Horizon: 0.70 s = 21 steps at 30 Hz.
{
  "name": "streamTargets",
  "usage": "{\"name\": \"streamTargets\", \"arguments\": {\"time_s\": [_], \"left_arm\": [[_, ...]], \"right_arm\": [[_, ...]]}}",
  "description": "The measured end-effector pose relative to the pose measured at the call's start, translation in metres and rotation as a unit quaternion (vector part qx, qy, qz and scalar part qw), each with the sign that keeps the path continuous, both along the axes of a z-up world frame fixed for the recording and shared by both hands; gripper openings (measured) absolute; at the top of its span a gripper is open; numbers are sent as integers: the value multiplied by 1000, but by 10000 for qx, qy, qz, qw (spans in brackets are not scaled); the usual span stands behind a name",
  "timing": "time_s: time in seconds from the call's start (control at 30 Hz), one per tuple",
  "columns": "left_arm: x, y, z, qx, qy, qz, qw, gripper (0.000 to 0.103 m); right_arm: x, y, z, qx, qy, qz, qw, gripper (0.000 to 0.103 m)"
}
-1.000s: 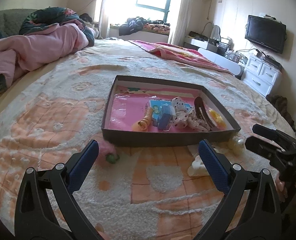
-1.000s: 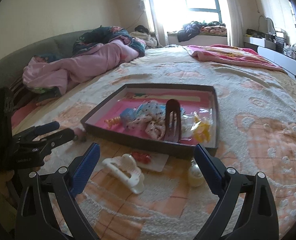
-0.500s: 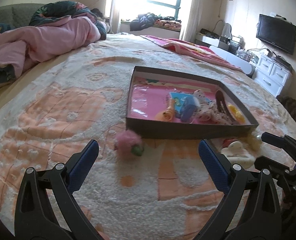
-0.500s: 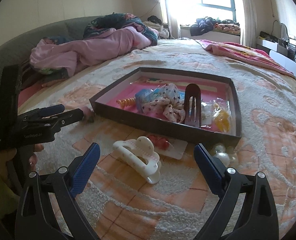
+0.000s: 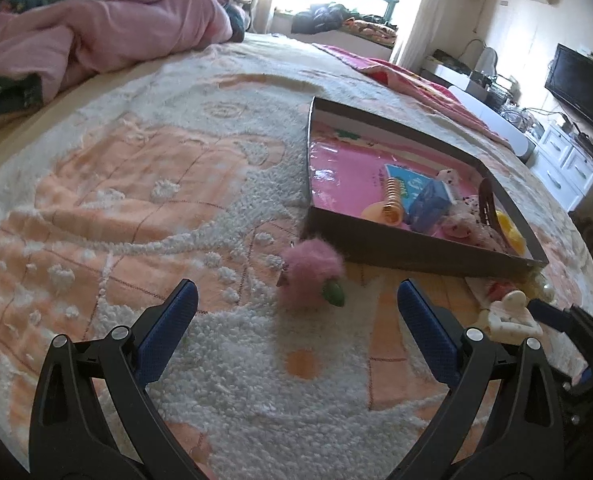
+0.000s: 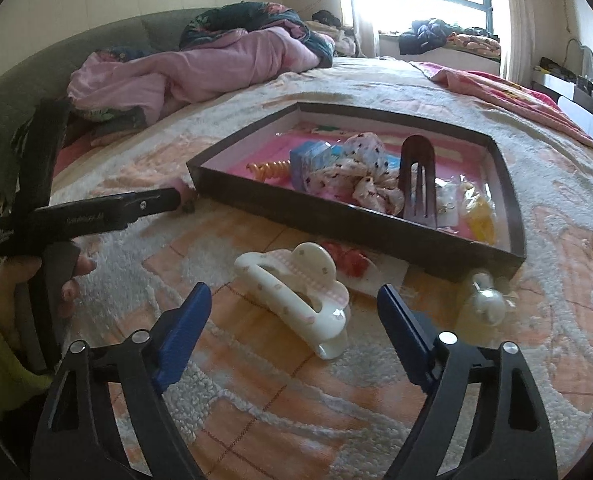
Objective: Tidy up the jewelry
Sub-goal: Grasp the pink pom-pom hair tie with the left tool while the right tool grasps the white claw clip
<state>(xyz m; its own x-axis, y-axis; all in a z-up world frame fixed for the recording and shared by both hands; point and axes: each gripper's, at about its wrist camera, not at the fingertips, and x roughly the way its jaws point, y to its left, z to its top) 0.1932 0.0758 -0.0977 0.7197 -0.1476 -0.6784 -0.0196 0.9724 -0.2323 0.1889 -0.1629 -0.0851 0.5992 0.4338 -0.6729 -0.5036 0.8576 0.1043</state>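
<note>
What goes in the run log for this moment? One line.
left gripper: open, pink pom-pom ahead | right gripper: closing, white claw clip between jaws, untouched | tray: on bed

The blanket is nubbly, looped cloth. The tray has matt dark walls, perhaps card, and a glossy pink floor. The hair claw is smooth, shiny cream plastic. The pompom is fluffy pink fur. The scrunchie is soft dotted cloth.
</note>
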Motion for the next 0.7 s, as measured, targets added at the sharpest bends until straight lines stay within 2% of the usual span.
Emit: {"name": "streamTargets", "arguments": {"time_s": [0.17,0.27,0.33,0.43,0.47,0.5,0.57,0.6,0.63,0.7], "left_arm": [[9,0,-3,-50,98,0,9999,91],[15,-3,-6,-53,146,-52,9999,86],[17,-5,-7,-31,192,-73,9998,79],[18,-7,-9,-12,223,-114,9997,66],[19,-8,-9,2,235,-121,9997,59],[19,-8,-10,27,256,-124,9996,52],[18,-9,-9,44,265,-116,9996,45],[18,-9,-9,14,253,-151,9996,34],[18,-10,-9,15,250,-165,9996,29],[17,-11,-9,33,236,-185,9995,26]], "right_arm": [[5,5,-5,-37,64,10,10000,71],[6,8,-7,-21,99,44,9999,68],[5,10,-7,-34,68,68,9999,65],[6,14,-7,-58,50,134,9999,55],[7,16,-7,-59,57,183,9998,45],[7,19,-8,-58,93,289,9995,41],[5,24,-9,-99,61,394,9992,40],[4,27,-9,-97,53,484,9988,38],[2,29,-8,-92,35,542,9985,38],[-2,32,-7,-56,-11,675,9977,37]]}}
